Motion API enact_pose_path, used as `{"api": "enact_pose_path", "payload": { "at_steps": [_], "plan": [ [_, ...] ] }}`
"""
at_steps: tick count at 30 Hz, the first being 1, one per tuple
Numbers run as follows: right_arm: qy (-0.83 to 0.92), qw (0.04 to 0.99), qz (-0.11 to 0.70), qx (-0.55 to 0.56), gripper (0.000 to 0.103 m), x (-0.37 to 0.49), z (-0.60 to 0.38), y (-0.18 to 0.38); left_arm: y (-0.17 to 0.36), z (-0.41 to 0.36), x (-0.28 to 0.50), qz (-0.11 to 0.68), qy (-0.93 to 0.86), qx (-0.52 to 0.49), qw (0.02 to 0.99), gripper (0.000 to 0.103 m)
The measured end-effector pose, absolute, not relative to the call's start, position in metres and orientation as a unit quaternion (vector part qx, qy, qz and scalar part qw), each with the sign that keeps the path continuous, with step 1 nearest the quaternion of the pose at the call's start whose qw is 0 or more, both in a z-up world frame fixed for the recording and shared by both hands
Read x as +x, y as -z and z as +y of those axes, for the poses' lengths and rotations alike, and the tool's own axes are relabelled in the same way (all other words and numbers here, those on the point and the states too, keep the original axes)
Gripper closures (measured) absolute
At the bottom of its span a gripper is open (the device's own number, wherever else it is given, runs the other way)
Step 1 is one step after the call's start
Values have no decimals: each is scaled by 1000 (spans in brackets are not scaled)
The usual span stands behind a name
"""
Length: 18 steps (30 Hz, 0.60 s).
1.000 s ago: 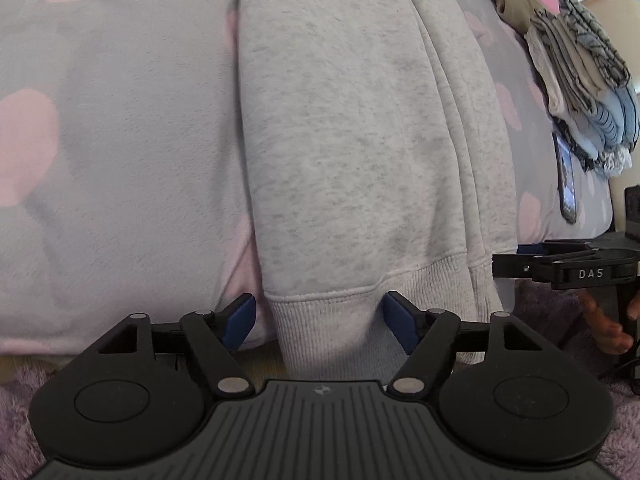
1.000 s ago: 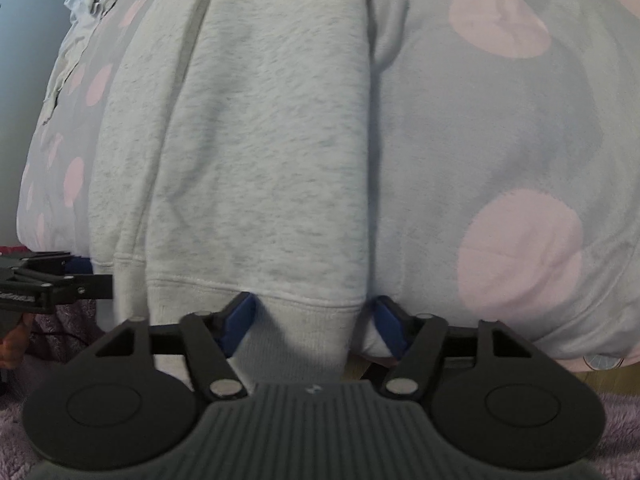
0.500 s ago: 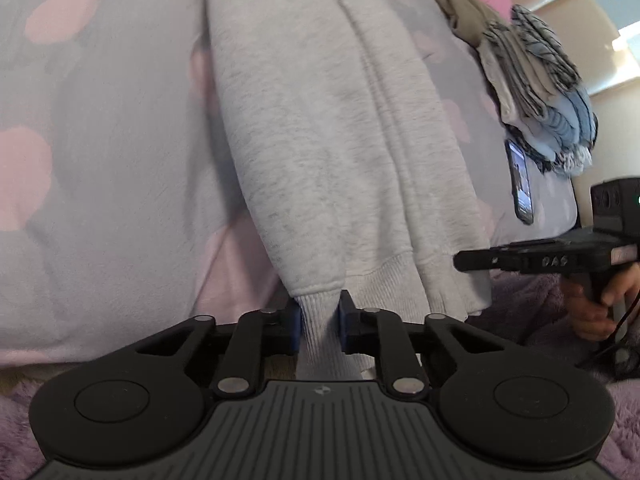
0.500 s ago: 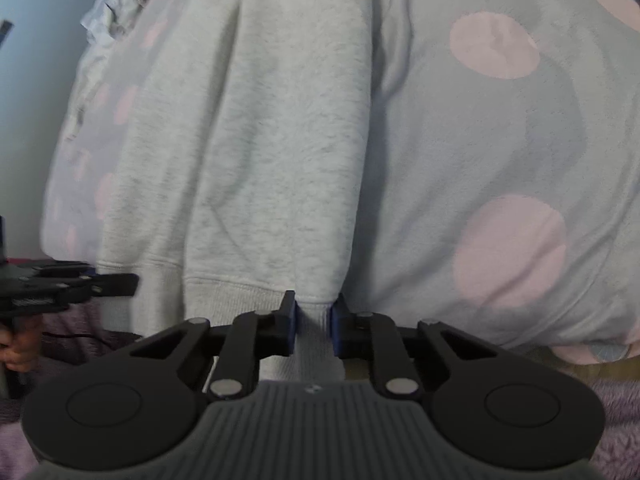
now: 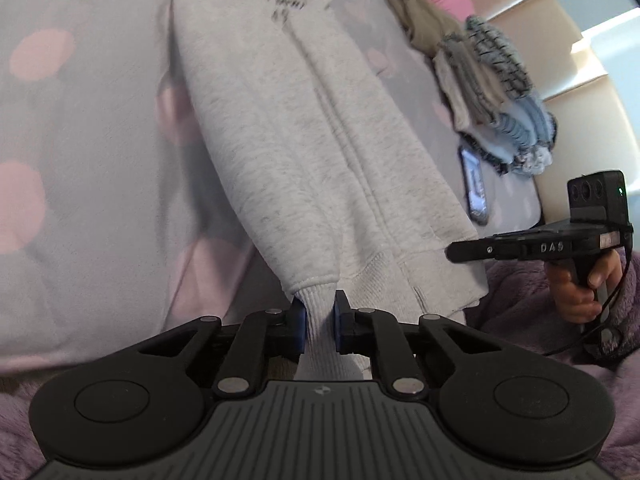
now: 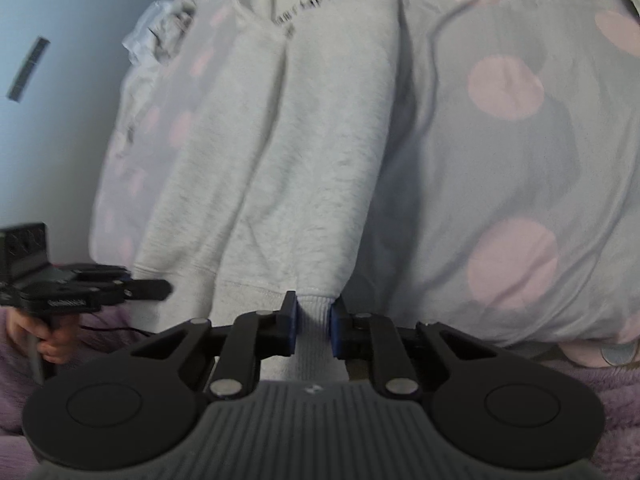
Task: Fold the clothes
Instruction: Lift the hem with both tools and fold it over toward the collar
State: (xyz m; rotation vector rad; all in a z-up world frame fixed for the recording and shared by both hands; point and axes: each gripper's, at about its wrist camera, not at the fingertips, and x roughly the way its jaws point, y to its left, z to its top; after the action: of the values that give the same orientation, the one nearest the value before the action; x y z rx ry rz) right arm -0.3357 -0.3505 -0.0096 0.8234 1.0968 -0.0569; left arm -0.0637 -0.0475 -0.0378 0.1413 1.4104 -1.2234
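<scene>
sweatshirt (image 5: 304, 152) fleece lies ahead of you on the bedspread (image 5: 80, 160), soft and floppy; your left gripper (image 5: 319, 322) and right gripper (image 6: 313, 322) clamp its ribbed hem corners, the best hold.

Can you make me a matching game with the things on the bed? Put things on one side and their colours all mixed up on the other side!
Things:
1. sweatshirt
2. spots on the bed cover
3. pads of the left tool
4. phone

Colours:
A. blue
B. pink
C. black with a lit screen
D. light grey

Pairs: 1-D, 2-B, 3-A, 4-C
</scene>
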Motion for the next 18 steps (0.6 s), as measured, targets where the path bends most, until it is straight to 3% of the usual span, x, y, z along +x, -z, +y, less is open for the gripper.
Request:
{"api": "enact_pose_path", "payload": {
  "at_steps": [9, 18],
  "plan": [
    [16, 817, 411, 403, 86, -315, -382, -56, -25, -52, -17, 558, 550, -16, 621, 93],
    [49, 829, 347, 435, 86, -250, -437, -83, -51, -99, 55, 543, 531, -85, 645, 93]
  ]
}}
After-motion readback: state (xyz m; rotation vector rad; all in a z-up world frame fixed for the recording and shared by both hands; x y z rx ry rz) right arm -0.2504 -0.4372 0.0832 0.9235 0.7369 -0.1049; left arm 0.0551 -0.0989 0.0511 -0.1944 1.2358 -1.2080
